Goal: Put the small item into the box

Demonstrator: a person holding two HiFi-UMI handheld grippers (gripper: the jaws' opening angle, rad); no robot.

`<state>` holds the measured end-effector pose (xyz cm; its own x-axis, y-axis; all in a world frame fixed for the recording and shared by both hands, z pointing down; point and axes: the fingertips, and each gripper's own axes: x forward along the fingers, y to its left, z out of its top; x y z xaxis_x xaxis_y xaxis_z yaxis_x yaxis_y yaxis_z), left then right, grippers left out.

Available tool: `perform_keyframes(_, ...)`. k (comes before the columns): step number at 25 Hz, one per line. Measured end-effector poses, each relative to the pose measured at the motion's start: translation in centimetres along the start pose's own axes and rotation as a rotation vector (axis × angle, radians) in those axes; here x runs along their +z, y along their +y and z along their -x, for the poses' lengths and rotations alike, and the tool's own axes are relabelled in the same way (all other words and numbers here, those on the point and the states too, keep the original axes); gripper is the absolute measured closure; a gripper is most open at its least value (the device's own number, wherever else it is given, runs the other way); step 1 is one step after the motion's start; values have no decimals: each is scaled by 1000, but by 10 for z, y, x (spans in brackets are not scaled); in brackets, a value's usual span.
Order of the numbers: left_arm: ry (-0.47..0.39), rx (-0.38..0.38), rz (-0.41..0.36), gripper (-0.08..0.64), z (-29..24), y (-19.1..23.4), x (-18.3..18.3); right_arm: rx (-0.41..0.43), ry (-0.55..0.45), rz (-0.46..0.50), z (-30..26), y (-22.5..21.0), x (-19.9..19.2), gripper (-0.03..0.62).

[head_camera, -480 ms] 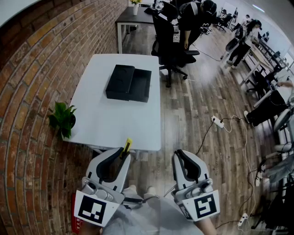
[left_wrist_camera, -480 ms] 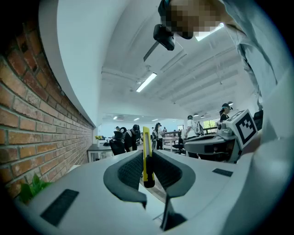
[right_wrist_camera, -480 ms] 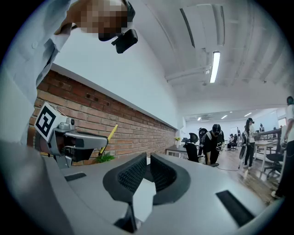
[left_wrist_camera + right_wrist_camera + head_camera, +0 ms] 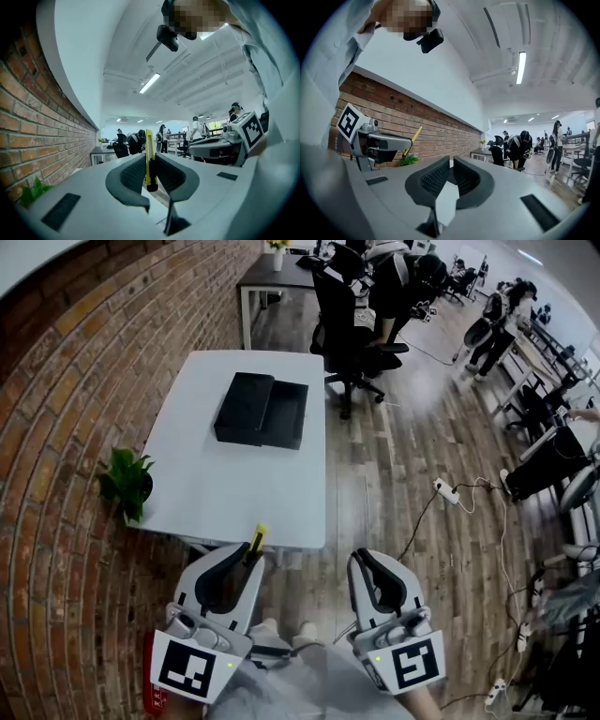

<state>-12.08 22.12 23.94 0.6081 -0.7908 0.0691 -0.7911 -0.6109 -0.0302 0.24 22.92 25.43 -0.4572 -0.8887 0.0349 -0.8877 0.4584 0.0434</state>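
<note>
A black box (image 4: pixel 262 410) lies open on the far half of the white table (image 4: pixel 216 488), its lid to the left of its tray. My left gripper (image 4: pixel 250 557) hangs just short of the table's near edge, shut on a small yellow and black utility knife (image 4: pixel 259 537) that sticks up from its jaws. In the left gripper view the knife (image 4: pixel 149 157) stands upright between the pads of the left gripper (image 4: pixel 150 174). My right gripper (image 4: pixel 367 564) is held beside it over the floor, shut with nothing in it. In the right gripper view the right gripper (image 4: pixel 450 174) has its jaws together.
A potted plant (image 4: pixel 127 484) sits at the table's left near corner by the brick wall (image 4: pixel 56 427). A black office chair (image 4: pixel 349 334) stands past the table's far right corner. A power strip (image 4: pixel 444 490) with cables lies on the wooden floor. People work at desks in the background.
Both grippers have barely shifted. The people in the background have moved a little.
</note>
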Motion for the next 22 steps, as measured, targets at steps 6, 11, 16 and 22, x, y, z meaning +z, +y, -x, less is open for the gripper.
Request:
perform_keyframes(6, -5, 45, -3, 486, -8, -16, 3, 45, -23, 20, 12, -12, 0, 537)
perform_keyframes(11, -18, 99, -5, 486, -12, -26, 0, 72, -19, 13, 22, -29, -10, 537)
perform_keyframes(16, -19, 135, -13, 486, -20, -52, 7, 81, -7, -26, 42, -59, -17, 537)
perform_keyframes(22, -16, 138, -21, 486, -35, -48, 4, 78, -8, -37, 35, -71, -22, 537)
